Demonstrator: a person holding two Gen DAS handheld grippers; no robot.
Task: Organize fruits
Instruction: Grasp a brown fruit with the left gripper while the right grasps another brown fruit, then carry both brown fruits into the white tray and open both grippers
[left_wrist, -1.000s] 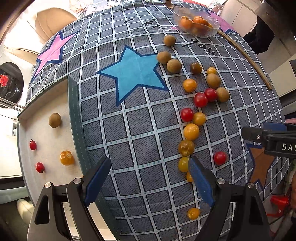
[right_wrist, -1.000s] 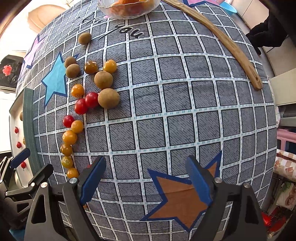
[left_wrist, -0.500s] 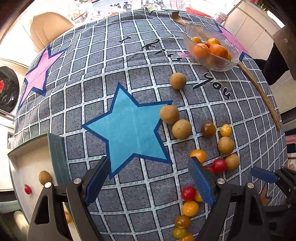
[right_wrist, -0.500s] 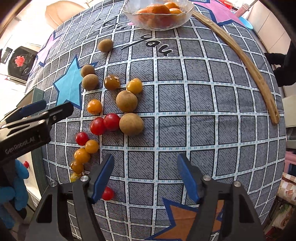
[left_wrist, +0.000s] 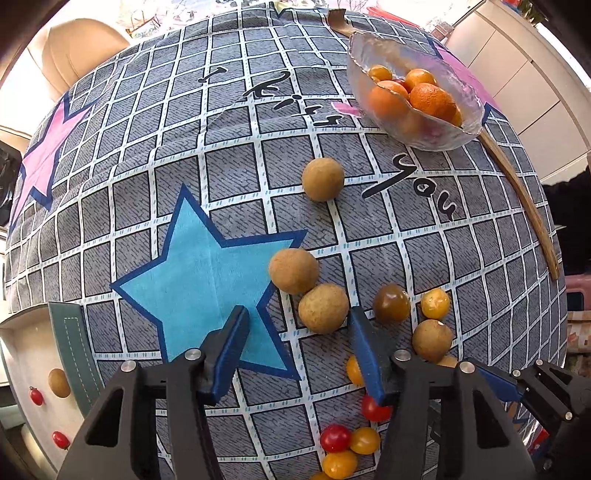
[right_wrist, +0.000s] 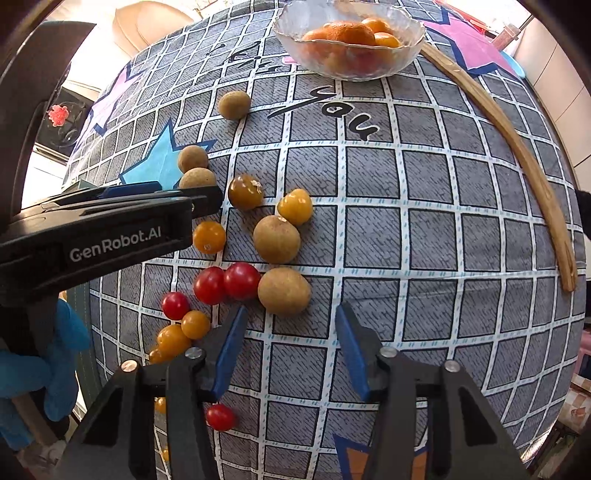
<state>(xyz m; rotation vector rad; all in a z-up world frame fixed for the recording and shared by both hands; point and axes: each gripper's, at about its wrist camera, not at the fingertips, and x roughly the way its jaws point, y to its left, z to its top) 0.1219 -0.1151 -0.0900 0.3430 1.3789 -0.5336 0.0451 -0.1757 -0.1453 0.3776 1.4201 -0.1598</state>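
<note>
Loose fruit lies on the grid tablecloth: tan longans, red and yellow cherry tomatoes. My left gripper (left_wrist: 299, 325) is open, its jaws on either side of a tan longan (left_wrist: 323, 308), a second longan (left_wrist: 293, 270) just beyond. It also shows in the right wrist view (right_wrist: 207, 195). My right gripper (right_wrist: 290, 325) is open and empty, just short of another longan (right_wrist: 283, 291) beside two red tomatoes (right_wrist: 242, 280). A glass bowl (left_wrist: 458, 92) holds oranges at the far side.
A white tray (left_wrist: 22, 354) at the left edge holds a longan (left_wrist: 59, 383) and small red tomatoes (left_wrist: 36, 396). A long wooden stick (right_wrist: 517, 147) curves along the right side. A lone red tomato (right_wrist: 220, 417) lies by my right gripper's left finger.
Both grippers have moved forward over the table toward the fruit. The left one left the tray side and now brackets a longan; the right one has closed in on the longan by the red tomatoes.
</note>
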